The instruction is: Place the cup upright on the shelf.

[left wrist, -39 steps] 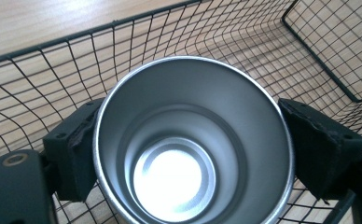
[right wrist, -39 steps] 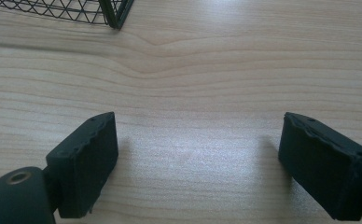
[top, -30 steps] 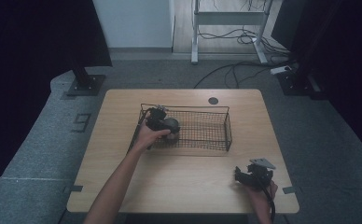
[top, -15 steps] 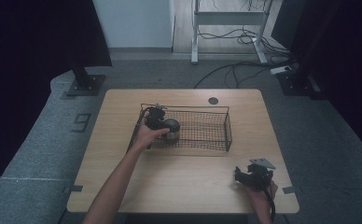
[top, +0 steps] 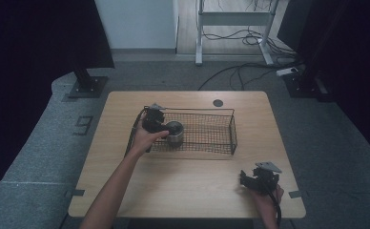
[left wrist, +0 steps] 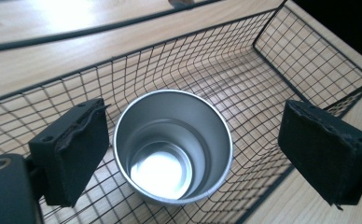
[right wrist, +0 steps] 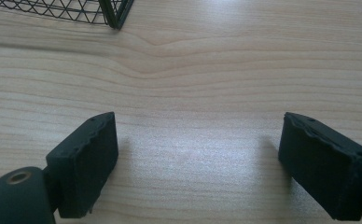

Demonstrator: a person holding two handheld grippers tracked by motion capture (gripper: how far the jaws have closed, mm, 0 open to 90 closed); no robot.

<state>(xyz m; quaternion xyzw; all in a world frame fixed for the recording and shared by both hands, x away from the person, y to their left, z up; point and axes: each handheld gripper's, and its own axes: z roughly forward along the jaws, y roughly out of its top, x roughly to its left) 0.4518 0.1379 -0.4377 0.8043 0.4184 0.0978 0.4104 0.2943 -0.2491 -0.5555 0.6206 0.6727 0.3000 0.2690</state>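
A shiny metal cup (top: 175,134) stands upright at the left end of a black wire basket (top: 207,110) in the high view. My left gripper (top: 165,130) hovers just above it, held from the basket's left side. In the left gripper view the cup (left wrist: 172,144) is empty and sits between the spread jaws of the left gripper (left wrist: 200,149). The jaws have just been opening, and neither pad touches the cup. My right gripper (top: 244,179) rests open near the table's front right corner. In its own view the right gripper (right wrist: 198,158) has bare wood between its jaws.
The basket sits mid-table on the wooden table (top: 192,186), with its near corner (right wrist: 116,14) visible in the right gripper view. A round black cable port (top: 217,102) lies behind the basket. Cables and a desk frame (top: 231,28) stand on the floor beyond.
My left gripper has risen slightly over the cup and its jaws have spread off it. The cup stays upright in the basket. The right gripper has not moved.
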